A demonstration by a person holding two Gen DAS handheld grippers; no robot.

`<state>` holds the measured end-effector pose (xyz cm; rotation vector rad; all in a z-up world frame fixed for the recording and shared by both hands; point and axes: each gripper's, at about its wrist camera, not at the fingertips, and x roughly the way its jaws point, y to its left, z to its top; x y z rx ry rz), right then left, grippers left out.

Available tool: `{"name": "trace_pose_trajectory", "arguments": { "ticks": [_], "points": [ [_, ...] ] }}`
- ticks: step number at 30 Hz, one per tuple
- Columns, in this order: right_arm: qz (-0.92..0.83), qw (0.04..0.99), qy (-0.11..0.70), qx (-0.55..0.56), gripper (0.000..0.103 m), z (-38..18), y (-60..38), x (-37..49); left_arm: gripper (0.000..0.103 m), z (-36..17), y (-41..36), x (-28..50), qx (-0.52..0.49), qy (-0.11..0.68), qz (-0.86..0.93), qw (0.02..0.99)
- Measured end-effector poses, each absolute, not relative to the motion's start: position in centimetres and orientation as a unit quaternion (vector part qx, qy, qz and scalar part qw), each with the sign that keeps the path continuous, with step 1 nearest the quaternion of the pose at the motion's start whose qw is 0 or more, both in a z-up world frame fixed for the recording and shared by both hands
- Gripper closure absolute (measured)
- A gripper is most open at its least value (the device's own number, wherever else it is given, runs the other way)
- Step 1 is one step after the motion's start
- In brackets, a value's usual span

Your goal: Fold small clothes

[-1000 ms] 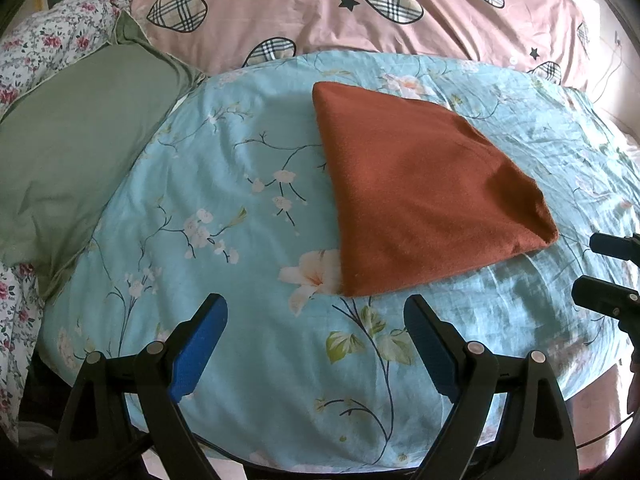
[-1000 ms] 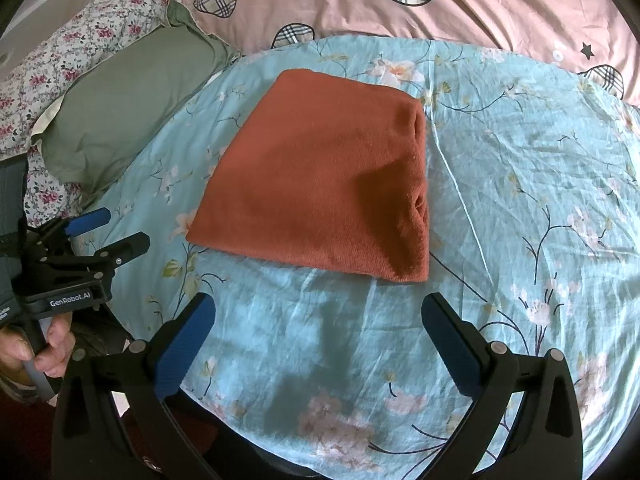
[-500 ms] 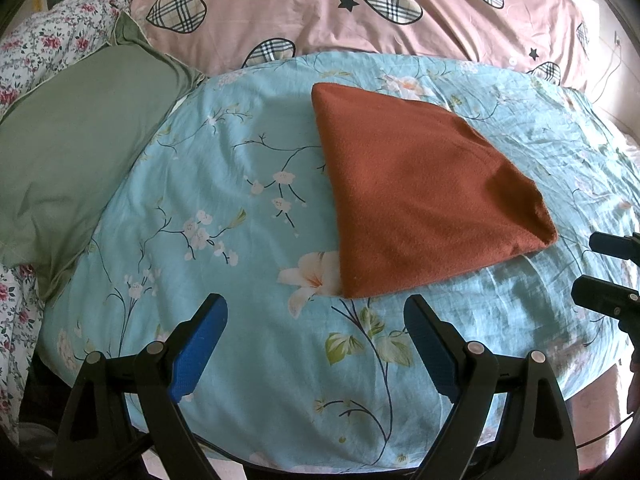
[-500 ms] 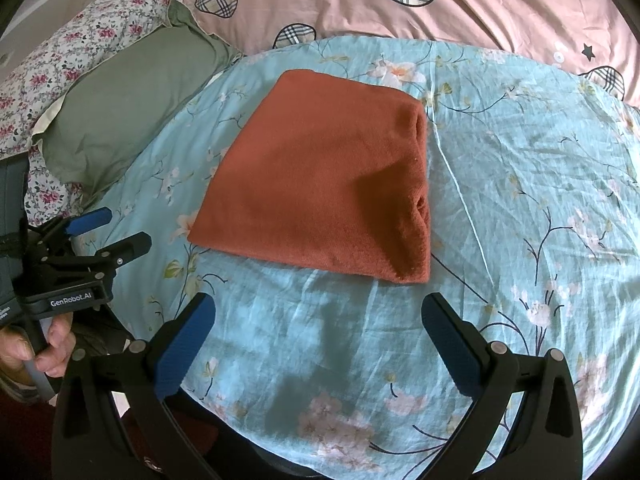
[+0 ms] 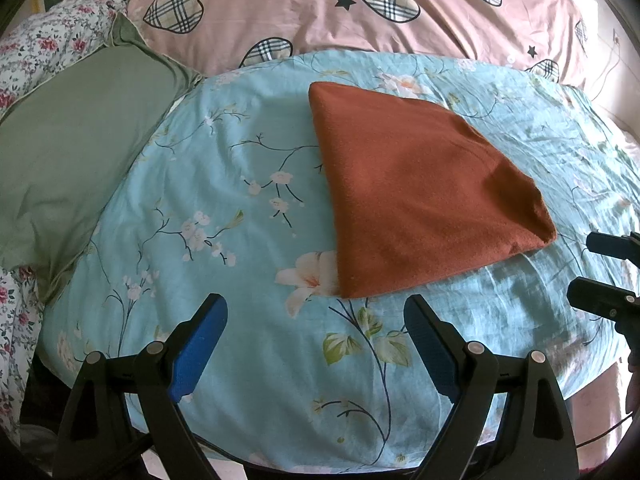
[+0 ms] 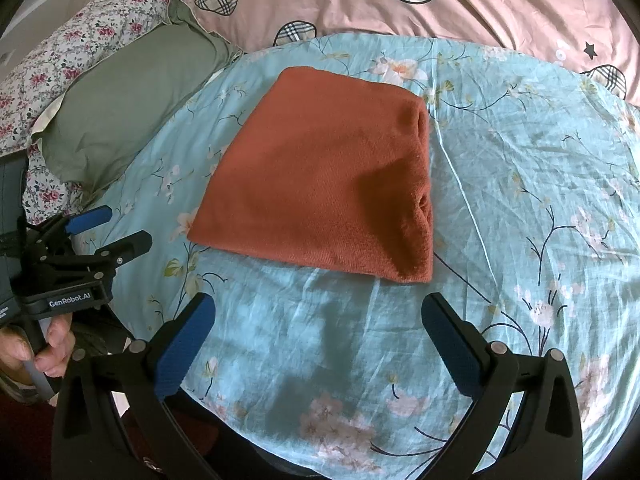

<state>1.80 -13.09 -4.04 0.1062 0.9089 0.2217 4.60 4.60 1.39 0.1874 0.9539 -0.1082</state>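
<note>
The rust cloth (image 5: 420,196) lies folded flat on the blue floral sheet (image 5: 240,208) (thick edge on its right). Both grippers, left (image 5: 316,340) and right (image 6: 320,340), hover near it, spread wide and empty. A green pillow (image 6: 128,100) lies left.

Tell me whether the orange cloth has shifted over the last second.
No. The orange cloth keeps its place beside the pink lily print on the sheet.
</note>
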Motion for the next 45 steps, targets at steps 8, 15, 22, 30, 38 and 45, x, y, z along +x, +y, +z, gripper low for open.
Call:
{"name": "trace_pose_trajectory", "arguments": {
  "ticks": [8,15,22,30,38,45],
  "points": [
    [0.111,0.891,0.437,0.048,0.0,-4.01,-13.23,2.05,0.012,1.41,4.54,4.61,0.091,0.458,-0.052,0.883],
    [0.111,0.891,0.437,0.048,0.0,-4.0,-13.48,2.13,0.012,1.36,4.56,4.81,0.091,0.458,-0.054,0.883],
    [0.112,0.89,0.439,0.048,0.0,-4.04,-13.64,2.22,0.012,1.25,4.77,5.18,0.09,0.459,-0.054,0.882],
    [0.114,0.89,0.438,0.048,0.0,-4.06,-13.67,2.28,0.012,1.2,5.0,5.3,0.09,0.459,-0.056,0.882],
    [0.114,0.891,0.438,0.047,0.0,-4.02,-13.78,2.31,0.012,1.07,5.23,5.4,0.09,0.46,-0.057,0.882],
    [0.114,0.891,0.437,0.048,0.0,-4.01,-13.76,2.29,0.012,1.06,5.3,5.44,0.09,0.46,-0.058,0.882]
  ]
}}
